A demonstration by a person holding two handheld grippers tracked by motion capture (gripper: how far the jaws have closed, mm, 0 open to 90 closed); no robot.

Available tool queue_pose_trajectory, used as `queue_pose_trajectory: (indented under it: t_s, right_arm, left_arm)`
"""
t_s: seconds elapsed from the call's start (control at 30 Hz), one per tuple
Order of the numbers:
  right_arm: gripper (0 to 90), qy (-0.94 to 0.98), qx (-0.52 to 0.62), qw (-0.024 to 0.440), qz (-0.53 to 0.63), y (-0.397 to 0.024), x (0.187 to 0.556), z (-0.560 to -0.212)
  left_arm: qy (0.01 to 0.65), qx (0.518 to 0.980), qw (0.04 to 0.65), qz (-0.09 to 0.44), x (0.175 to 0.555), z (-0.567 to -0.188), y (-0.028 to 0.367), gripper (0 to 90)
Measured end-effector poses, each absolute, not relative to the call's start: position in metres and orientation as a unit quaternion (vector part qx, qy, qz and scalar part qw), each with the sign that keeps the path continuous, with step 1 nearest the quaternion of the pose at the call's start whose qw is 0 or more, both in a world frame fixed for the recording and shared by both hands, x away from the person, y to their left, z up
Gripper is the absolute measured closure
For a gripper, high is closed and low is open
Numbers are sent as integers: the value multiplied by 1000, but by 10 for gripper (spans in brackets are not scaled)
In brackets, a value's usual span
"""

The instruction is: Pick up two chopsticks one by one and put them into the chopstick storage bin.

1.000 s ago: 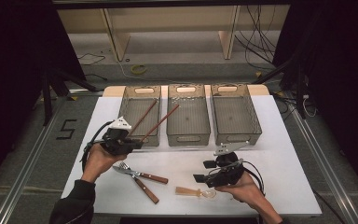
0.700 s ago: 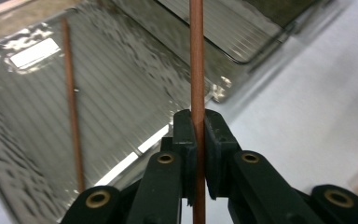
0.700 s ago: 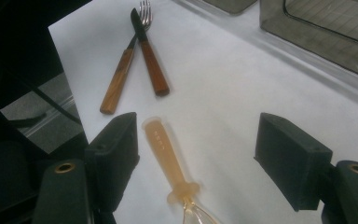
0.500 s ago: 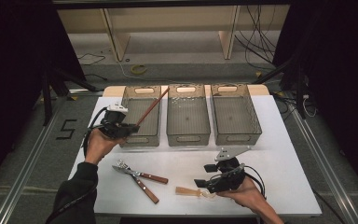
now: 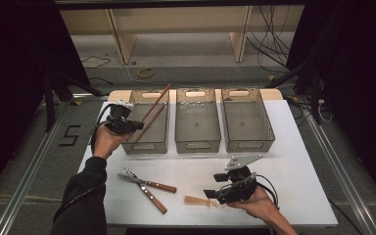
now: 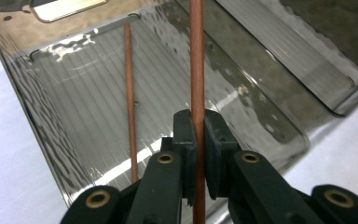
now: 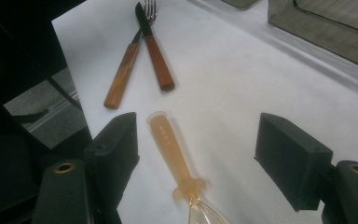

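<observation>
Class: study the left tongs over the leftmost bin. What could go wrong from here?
1. The left tongs pinch the held chopstick near one end, so it may pivot or slip.
2. Its far end juts past the left bin rim; released now, it might tip out rather than settle beside the chopstick inside.

chopsticks [image 5: 155, 105]: 2 | bins [image 5: 197, 121]: 3 | fork [image 5: 147, 182]: 1 | knife [image 5: 144, 192]: 1 | spoon [image 5: 199, 201]: 1

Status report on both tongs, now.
Left tongs shut on chopstick over left bin. Right tongs open around plastic spoon. Nothing obstructing.
</observation>
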State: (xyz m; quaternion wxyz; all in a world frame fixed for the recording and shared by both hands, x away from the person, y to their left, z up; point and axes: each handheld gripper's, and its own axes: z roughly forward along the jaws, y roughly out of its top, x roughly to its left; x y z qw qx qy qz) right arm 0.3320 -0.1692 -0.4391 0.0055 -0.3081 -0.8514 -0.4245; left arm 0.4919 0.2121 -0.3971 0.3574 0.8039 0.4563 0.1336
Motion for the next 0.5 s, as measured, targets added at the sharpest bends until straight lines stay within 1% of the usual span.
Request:
queue_pose_trajectory:
  t_s: [0.5]
  right_arm:
    - [307, -851, -311, 8, -424, -171, 332, -439]
  left_arm:
    - [500, 787, 336, 133, 514, -416, 218, 839]
